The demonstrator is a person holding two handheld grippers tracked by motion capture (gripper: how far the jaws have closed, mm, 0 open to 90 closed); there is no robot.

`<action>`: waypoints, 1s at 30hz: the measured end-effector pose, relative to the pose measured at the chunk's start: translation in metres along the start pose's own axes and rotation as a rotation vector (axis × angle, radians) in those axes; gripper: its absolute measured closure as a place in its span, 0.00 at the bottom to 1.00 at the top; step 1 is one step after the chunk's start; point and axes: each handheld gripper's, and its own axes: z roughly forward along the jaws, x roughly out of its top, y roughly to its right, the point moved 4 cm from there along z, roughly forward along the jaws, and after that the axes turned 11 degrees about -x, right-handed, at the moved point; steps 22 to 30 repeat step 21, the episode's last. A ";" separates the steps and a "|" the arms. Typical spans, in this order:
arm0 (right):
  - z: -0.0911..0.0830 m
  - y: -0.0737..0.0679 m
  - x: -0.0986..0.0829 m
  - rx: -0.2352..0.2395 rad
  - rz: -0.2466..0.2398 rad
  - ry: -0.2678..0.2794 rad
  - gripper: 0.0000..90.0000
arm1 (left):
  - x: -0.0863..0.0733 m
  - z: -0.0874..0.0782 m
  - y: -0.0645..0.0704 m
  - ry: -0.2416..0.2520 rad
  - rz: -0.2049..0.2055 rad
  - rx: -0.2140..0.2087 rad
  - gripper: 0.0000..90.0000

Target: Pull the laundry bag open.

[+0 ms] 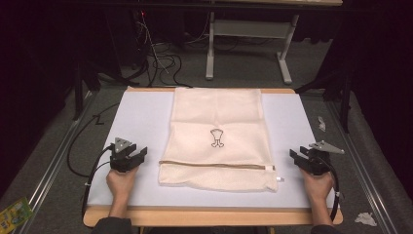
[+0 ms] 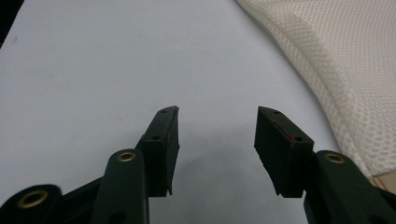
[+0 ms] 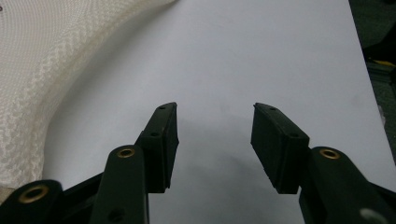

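Grey carpet floor (image 1: 243,68), white desk frame (image 1: 249,29), dim room

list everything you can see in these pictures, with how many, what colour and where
mesh bag: one, cream, flat in the middle of the mat, zip across its near end
mat: one, pale lilac-white, covering the tabletop
table: one, light wood edge, under the mat
desk frame: one, grey, on the floor beyond the table
cables: several, dark, on the floor at the far left
packet: one, green and yellow, floor at near left
left claw: one, black, open, left of the bag
right claw: one, black, open, right of the bag
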 end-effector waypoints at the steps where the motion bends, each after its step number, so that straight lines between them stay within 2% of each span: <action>1: 0.000 -0.001 0.000 -0.007 -0.012 -0.003 0.56 | -0.001 0.001 0.000 -0.009 0.001 -0.002 0.54; 10: 0.002 -0.004 -0.001 -0.021 -0.033 -0.015 0.50 | -0.002 0.004 0.003 -0.040 0.028 0.010 0.48; 20: 0.004 -0.004 -0.001 -0.008 -0.035 -0.035 0.52 | -0.002 0.006 0.002 -0.061 0.022 0.007 0.46; 30: 0.004 -0.004 -0.001 -0.008 -0.035 -0.035 0.52 | -0.002 0.006 0.002 -0.061 0.022 0.007 0.46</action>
